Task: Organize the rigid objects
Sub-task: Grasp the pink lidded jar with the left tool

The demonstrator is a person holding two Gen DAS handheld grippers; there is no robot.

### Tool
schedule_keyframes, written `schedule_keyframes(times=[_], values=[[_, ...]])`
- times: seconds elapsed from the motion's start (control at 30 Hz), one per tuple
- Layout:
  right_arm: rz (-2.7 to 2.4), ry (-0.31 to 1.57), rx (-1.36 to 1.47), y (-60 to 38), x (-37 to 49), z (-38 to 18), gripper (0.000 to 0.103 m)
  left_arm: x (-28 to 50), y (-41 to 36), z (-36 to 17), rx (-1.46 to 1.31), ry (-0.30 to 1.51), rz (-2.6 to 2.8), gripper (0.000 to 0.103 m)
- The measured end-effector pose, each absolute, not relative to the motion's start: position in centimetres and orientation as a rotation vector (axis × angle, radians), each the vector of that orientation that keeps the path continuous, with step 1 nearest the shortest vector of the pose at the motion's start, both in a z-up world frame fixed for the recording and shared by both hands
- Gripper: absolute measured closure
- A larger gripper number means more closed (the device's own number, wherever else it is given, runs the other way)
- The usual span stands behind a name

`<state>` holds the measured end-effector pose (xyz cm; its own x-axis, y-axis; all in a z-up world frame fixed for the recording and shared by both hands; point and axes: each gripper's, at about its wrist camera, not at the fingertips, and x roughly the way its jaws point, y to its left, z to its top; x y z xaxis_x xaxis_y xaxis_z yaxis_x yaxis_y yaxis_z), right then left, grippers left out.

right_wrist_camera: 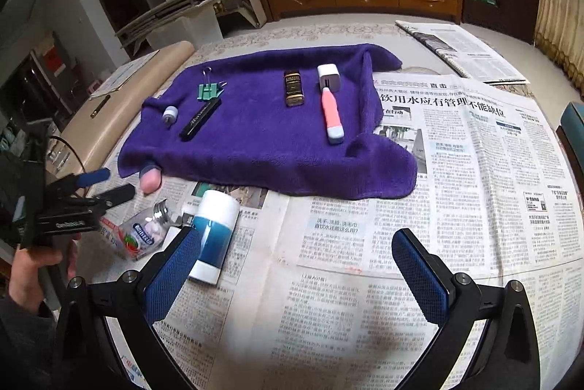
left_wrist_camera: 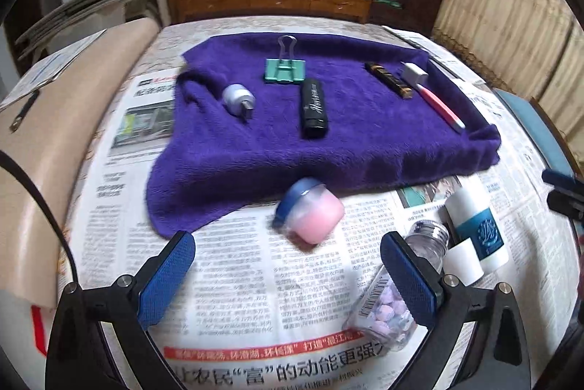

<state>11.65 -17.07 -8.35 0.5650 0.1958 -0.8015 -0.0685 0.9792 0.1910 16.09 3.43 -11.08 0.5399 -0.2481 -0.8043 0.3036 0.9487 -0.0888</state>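
Nearest the lens, the left gripper point(left_wrist_camera: 288, 280) stands wide apart, gripping nothing; the right gripper point(right_wrist_camera: 295, 277) likewise. Five small items lie spaced on the purple fleece towel point(left_wrist_camera: 328, 142), apparently sorted. The blue-lidded pink plastic jar point(left_wrist_camera: 310, 213) lies tipped on newspaper point(left_wrist_camera: 237, 288) beside the towel's edge, seemingly unsorted.

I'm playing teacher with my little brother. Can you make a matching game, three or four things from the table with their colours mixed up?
Things:
1. towel
2. binder clip
3. little jar's lid
4. tube lying in the middle of the towel

Colours:
A. black
B. blue
C. purple
D. green

Pairs: 1-C, 2-D, 3-B, 4-A
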Motion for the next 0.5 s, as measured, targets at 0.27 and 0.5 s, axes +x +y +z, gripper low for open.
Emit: schedule_keyframes(times=[0.27, 0.5], values=[[0.145, 0.944, 0.143, -17.4, 11.0, -8.0, 0.0, 17.4, 2.9, -12.2, 0.167, 0.95, -0.446, 0.012], [0.138, 0.946, 0.139, -17.8, 11.0, -7.8, 0.0, 17.6, 2.5, -11.9, 0.21, 0.91, -0.531, 0.028]])
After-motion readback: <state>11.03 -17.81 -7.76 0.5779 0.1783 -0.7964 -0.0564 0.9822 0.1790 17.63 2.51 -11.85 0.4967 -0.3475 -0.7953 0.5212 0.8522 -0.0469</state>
